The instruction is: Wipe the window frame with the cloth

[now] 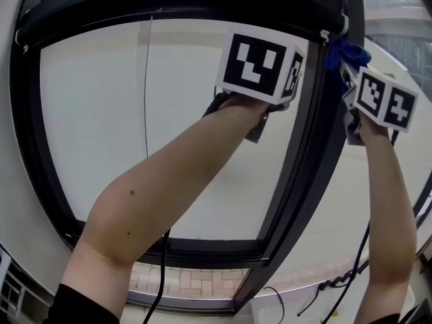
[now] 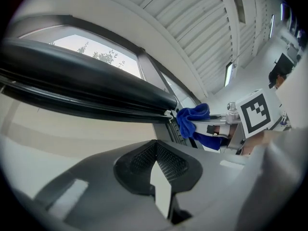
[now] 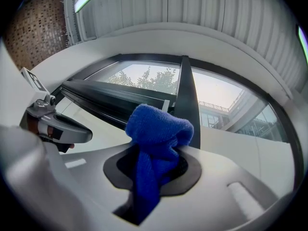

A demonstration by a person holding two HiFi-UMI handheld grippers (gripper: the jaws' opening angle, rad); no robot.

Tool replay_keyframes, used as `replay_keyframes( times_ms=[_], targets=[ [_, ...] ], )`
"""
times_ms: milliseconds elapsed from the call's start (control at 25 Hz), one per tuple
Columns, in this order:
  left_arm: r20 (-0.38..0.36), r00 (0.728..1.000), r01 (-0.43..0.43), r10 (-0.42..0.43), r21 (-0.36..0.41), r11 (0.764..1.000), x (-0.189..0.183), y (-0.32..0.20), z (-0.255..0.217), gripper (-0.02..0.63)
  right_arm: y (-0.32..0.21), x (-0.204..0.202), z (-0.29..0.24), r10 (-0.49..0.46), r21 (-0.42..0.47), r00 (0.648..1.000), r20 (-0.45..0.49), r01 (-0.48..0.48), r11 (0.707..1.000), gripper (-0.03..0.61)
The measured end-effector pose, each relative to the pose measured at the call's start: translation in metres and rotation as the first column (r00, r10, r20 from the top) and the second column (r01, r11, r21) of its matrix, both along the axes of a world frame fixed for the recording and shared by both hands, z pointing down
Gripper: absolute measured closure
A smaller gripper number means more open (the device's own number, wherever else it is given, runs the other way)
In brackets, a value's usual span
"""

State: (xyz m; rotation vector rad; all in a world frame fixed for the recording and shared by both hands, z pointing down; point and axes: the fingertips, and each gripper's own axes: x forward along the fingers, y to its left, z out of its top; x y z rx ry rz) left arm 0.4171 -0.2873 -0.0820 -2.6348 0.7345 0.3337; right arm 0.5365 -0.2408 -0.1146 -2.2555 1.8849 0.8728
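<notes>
A blue cloth (image 1: 343,54) is bunched against the top corner of the black window frame (image 1: 182,5), where the top bar meets the upright post (image 1: 314,154). My right gripper (image 3: 154,165) is shut on this cloth (image 3: 156,129), which bulges out above the pads. In the left gripper view the cloth (image 2: 192,119) touches the end of the black top bar (image 2: 86,81). My left gripper (image 2: 156,150) is shut with nothing in it and is held up just left of the post, below the top bar. Its marker cube (image 1: 260,66) hides the jaws in the head view.
The large glass pane (image 1: 135,127) fills the frame behind my left arm. A dark cable (image 1: 162,275) hangs by the lower frame and more cables (image 1: 344,282) hang at the lower right. A slatted ceiling (image 2: 202,28) is overhead.
</notes>
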Motion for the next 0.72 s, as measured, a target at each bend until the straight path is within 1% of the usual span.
replay_keyframes(
  times_ms=[160,200,320,360,480,560,720],
  targets=[
    [0.01,0.995,-0.096,0.097,-0.065,0.993,0.009,0.008,0.013,0.624,0.0,-0.001,0.01,0.018,-0.024,1.0,-0.003,-0.018,1.0,0.497],
    [0.018,0.995,-0.1,0.102,-0.062,0.993,0.01,0.01,0.015,0.624,-0.001,-0.001,0.014,0.019,-0.031,1.0,-0.002,-0.019,0.999,0.497],
    [0.052,0.997,-0.06,0.06,0.005,0.998,0.01,0.013,0.021,0.624,-0.003,0.002,0.025,0.011,-0.045,1.0,0.024,-0.01,0.999,0.497],
    [0.057,0.997,-0.058,0.058,0.011,0.998,0.01,0.013,0.023,0.624,-0.003,0.003,0.028,0.013,-0.05,0.999,0.031,-0.011,0.999,0.497],
    [0.063,0.996,-0.065,0.066,-0.013,0.998,0.011,0.01,0.032,0.624,-0.002,0.004,0.035,0.027,-0.064,0.999,0.04,-0.025,0.998,0.497],
    [0.076,0.995,-0.064,0.065,-0.014,0.998,0.009,0.009,0.039,0.623,-0.002,0.004,0.04,0.038,-0.07,0.998,0.046,-0.034,0.997,0.497],
    [0.091,0.992,-0.089,0.092,-0.036,0.995,0.009,0.012,0.054,0.624,-0.004,0.004,0.053,0.055,-0.1,0.997,0.061,-0.049,0.994,0.499]
  ],
)
